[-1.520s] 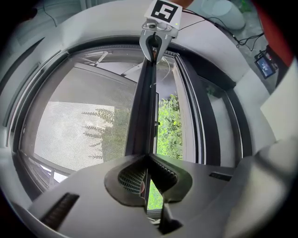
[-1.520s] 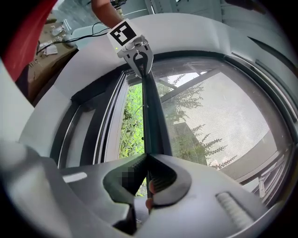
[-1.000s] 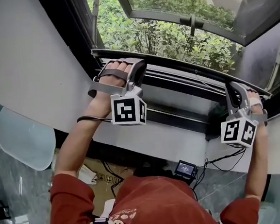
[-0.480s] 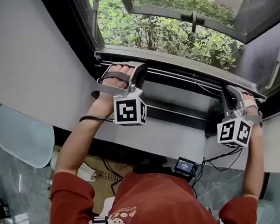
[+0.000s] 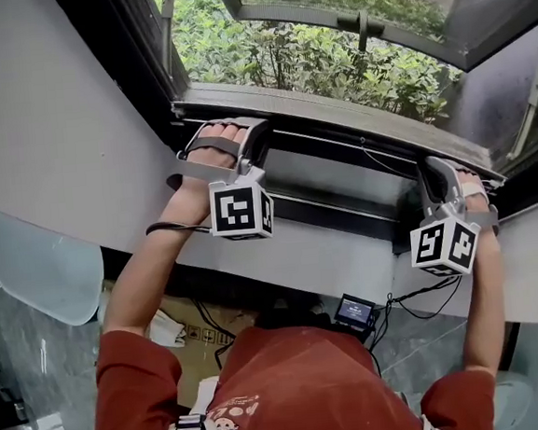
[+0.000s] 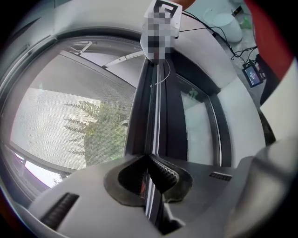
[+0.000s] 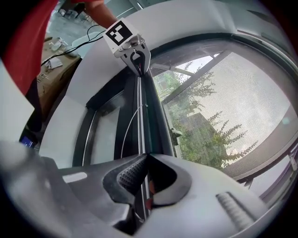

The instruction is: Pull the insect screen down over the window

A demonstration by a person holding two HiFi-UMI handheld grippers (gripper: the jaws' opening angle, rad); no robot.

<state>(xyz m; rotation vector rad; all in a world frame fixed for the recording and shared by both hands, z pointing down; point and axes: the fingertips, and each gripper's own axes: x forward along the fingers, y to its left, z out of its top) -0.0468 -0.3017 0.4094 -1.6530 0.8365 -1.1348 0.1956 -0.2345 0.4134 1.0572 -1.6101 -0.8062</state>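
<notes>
We had the left gripper [image 5: 248, 132] and right gripper [image 5: 431, 175] each pinched on the thin lip of the screen's bar [image 5: 336, 119], one near each end, jaws almost together with only the lip between them. Mesh [image 6: 70, 125] covered the window above the bar, greenery showing through. We judged the pull mostly done: the bar sat low, near the sill [image 5: 291, 254], yet an uncovered strip lay between it and the bottom frame [image 5: 335, 216]. Left to do: bring the bar down to that frame and let go.

Indoor room, type unclear: window [image 5: 362, 25] onto shrubs [image 5: 265, 60], cardboard box [image 5: 191, 343], cables [image 5: 428, 294].
</notes>
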